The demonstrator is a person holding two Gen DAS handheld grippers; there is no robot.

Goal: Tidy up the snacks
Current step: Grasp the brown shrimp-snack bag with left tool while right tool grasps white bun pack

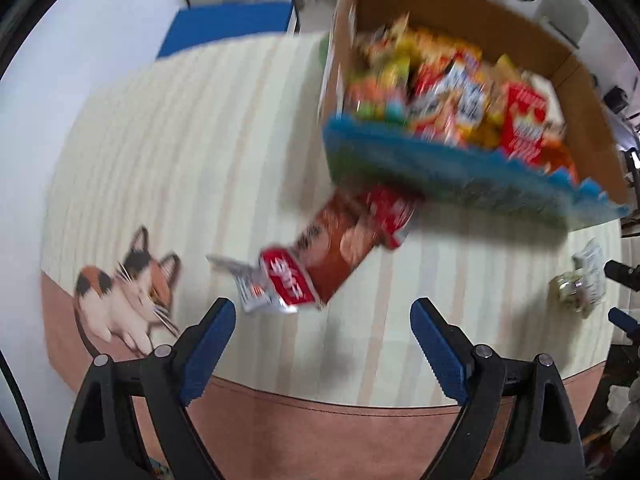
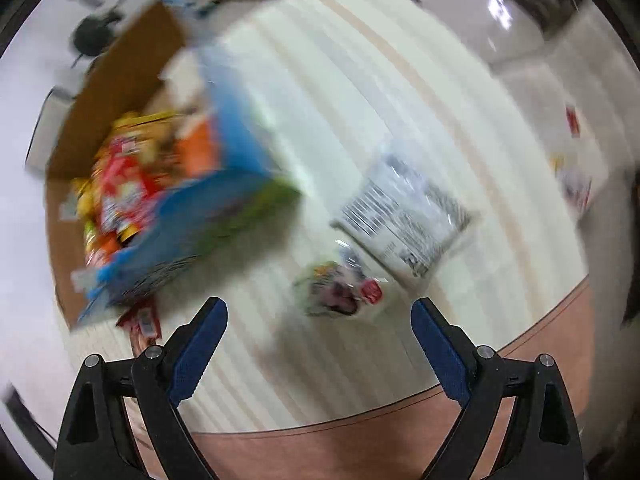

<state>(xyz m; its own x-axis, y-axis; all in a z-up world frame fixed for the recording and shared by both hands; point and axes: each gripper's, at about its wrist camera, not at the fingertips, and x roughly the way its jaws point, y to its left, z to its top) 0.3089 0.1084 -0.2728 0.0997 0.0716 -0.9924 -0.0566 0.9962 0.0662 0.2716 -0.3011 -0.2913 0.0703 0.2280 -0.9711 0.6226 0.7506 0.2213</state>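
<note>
Sitting mostly packed already, the snacks (image 1: 452, 92) fill the cardboard box (image 1: 460, 12) with a jumble of red, orange and yellow packets behind its blue front wall, so the bulk of the sorting looks done. What is left lies loose on the striped mat (image 1: 180, 140): a red-brown snack box (image 1: 340, 248) with a red-and-silver packet (image 1: 280, 284) at its near end, just in front of the carton, and off to the side a clear bag with a barcode label (image 2: 404, 216) and a small crumpled wrapper (image 2: 340, 290), which seems half open, though blur makes that hard to read. The left gripper (image 1: 324, 316) hangs spread and empty above the red-and-silver packet, its blue pads apart with nothing between them. The right gripper (image 2: 318, 312) is likewise unclenched and bare, above the crumpled wrapper. Room to move is generous: the mat is bare between the loose items, and the cat picture (image 1: 128, 292) marks an empty corner. The carton's tall near wall is the edge to clear on each drop, and the mat's brown border (image 2: 360, 448) lies close below both tools.
</note>
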